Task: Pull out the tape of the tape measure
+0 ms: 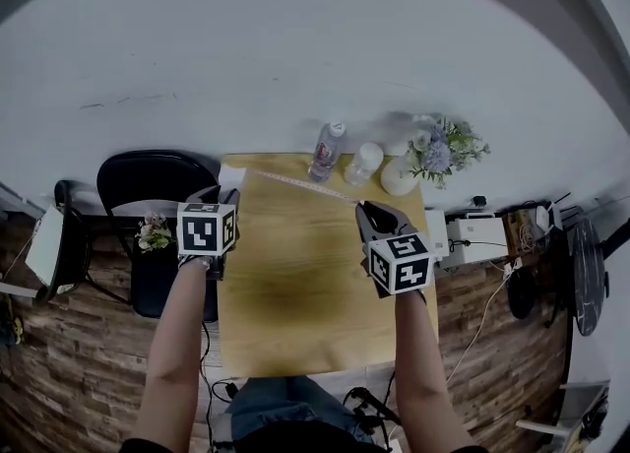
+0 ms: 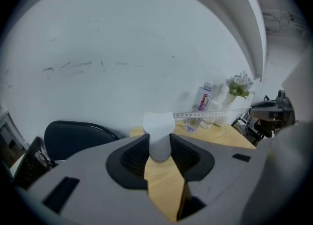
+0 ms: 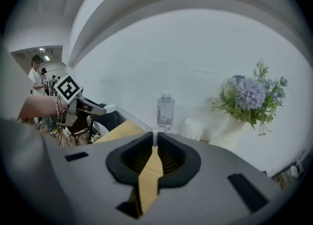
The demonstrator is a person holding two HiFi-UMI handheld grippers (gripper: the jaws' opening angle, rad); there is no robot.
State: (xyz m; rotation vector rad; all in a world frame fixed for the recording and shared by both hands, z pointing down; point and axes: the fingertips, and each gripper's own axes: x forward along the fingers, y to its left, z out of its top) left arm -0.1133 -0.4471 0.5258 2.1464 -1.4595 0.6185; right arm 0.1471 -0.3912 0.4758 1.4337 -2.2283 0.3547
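Note:
My left gripper (image 1: 224, 197) is shut on the white tape measure case (image 2: 159, 130), which sits upright between its pads at the wooden table's (image 1: 295, 293) far left corner. From the case the yellow tape (image 1: 300, 185) runs out taut across the back of the table to my right gripper (image 1: 366, 209). The right gripper (image 3: 154, 140) is shut on the thin end of the tape (image 3: 154, 138). In the left gripper view the tape (image 2: 215, 113) passes in front of the bottle toward the right gripper (image 2: 266, 107). Both grippers hang above the table.
Along the table's far edge by the white wall stand a clear water bottle (image 1: 327, 151), a white cup (image 1: 364, 161) and a white vase of flowers (image 1: 433, 156). A black chair (image 1: 148, 180) stands left of the table. Boxes and cables (image 1: 477, 239) lie to its right.

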